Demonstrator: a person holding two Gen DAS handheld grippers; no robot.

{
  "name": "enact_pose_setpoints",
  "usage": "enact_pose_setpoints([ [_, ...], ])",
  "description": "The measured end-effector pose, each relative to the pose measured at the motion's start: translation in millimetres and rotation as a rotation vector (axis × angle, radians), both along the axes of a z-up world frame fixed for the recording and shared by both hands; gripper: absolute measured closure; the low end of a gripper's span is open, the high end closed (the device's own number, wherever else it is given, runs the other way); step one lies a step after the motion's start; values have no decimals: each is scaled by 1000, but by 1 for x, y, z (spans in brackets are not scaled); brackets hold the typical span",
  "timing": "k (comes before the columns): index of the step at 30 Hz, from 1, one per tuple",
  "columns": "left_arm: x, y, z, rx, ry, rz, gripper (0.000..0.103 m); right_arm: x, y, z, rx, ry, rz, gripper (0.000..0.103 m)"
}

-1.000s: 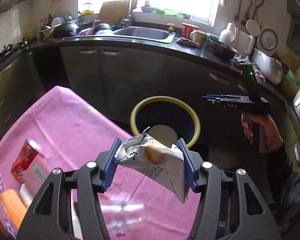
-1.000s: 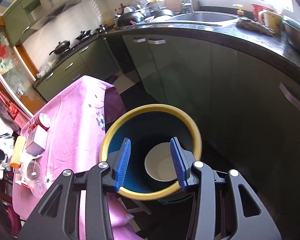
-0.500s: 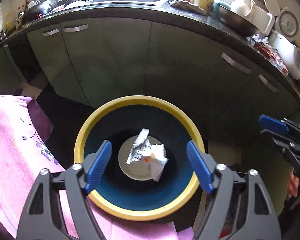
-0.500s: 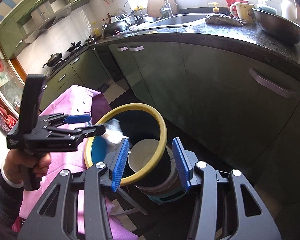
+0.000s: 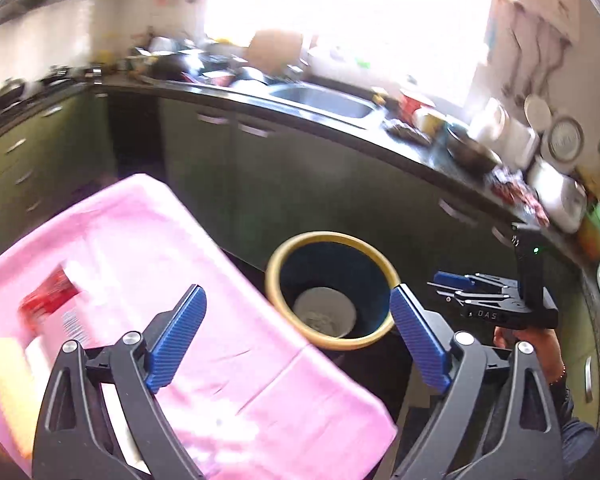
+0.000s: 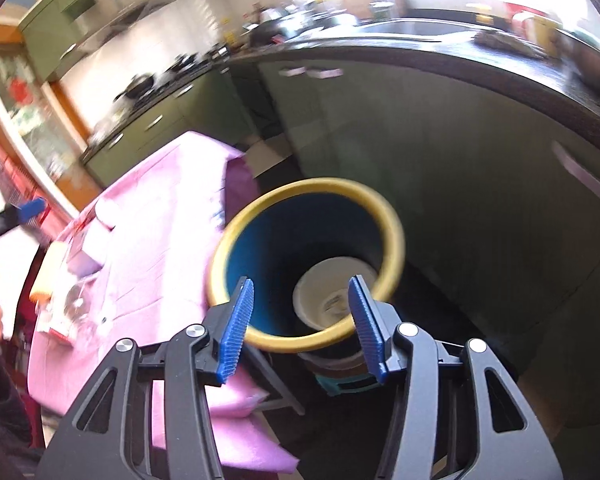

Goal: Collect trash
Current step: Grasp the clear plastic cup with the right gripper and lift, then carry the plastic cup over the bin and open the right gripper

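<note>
A dark blue bin with a yellow rim (image 5: 274, 280) (image 6: 395, 240) stands on the floor beside the pink-clothed table (image 5: 188, 280) (image 6: 168, 224). A crumpled wrapper (image 5: 319, 318) (image 6: 333, 304) lies at its white bottom. My left gripper (image 5: 296, 332) is open and empty above the table's corner, left of the bin. My right gripper (image 6: 300, 320) is open and empty just above the bin's near rim; it also shows in the left wrist view (image 5: 459, 286). Blurred trash lies on the table: a red packet (image 5: 50, 294), an orange item (image 6: 46, 276), a clear plastic piece (image 6: 74, 306).
Green cabinets (image 5: 300, 184) under a dark counter (image 6: 459, 68) curve behind the bin, with a sink (image 5: 319, 100) and dishes on top. A folding table leg (image 6: 276, 384) stands near the bin. Both views are motion-blurred.
The left gripper let the wrapper fall into the bin, then drew back over the table, still open. The right gripper stayed open near the bin.
</note>
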State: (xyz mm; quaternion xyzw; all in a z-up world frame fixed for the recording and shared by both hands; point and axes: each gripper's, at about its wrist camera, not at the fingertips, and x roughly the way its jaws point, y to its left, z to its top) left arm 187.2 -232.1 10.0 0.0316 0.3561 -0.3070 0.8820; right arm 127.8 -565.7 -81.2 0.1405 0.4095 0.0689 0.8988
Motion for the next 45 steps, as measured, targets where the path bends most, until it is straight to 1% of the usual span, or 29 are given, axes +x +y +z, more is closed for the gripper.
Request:
enact_pose_setpoints([
  [3, -24, 55, 11, 0, -44, 115, 11, 5, 46, 4, -3, -7, 130, 50],
  [5, -40, 89, 14, 1, -64, 189, 10, 9, 84, 7, -7, -9, 251, 49],
  [8, -53, 131, 14, -11, -54, 262, 10, 14, 145, 14, -22, -8, 481, 48],
  [10, -60, 155, 12, -20, -49, 300, 10, 15, 183, 18, -75, -17, 611, 45],
  [12, -68, 175, 9, -24, -51, 336, 9, 18, 216, 20, -152, -22, 709, 42],
  [15, -80, 192, 2, -18, -55, 372, 9, 24, 255, 14, -217, 18, 822, 40],
  [17, -87, 201, -1, -38, -50, 376, 9, 26, 276, 4, -257, 57, 862, 39],
  [21, -94, 206, -8, -47, -43, 392, 9, 39, 304, -16, -350, 129, 905, 39],
  [26, -96, 215, -16, -62, -31, 403, 9, 60, 328, -32, -383, 200, 953, 37],
  [31, -97, 216, -21, -61, -24, 399, 9, 70, 342, -43, -408, 215, 967, 36],
  [33, -98, 216, -22, -61, -23, 398, 9, 73, 345, -44, -400, 206, 966, 39],
  [35, -98, 215, -22, -60, -23, 396, 9, 75, 343, -42, -389, 199, 958, 43],
  [39, -99, 213, -22, -58, -23, 392, 9, 70, 326, -32, -336, 179, 930, 45],
  [42, -99, 210, -22, -57, -23, 379, 9, 66, 296, -19, -279, 161, 891, 45],
  [45, -99, 205, -21, -51, -25, 355, 9, 70, 259, -1, -221, 131, 803, 45],
])
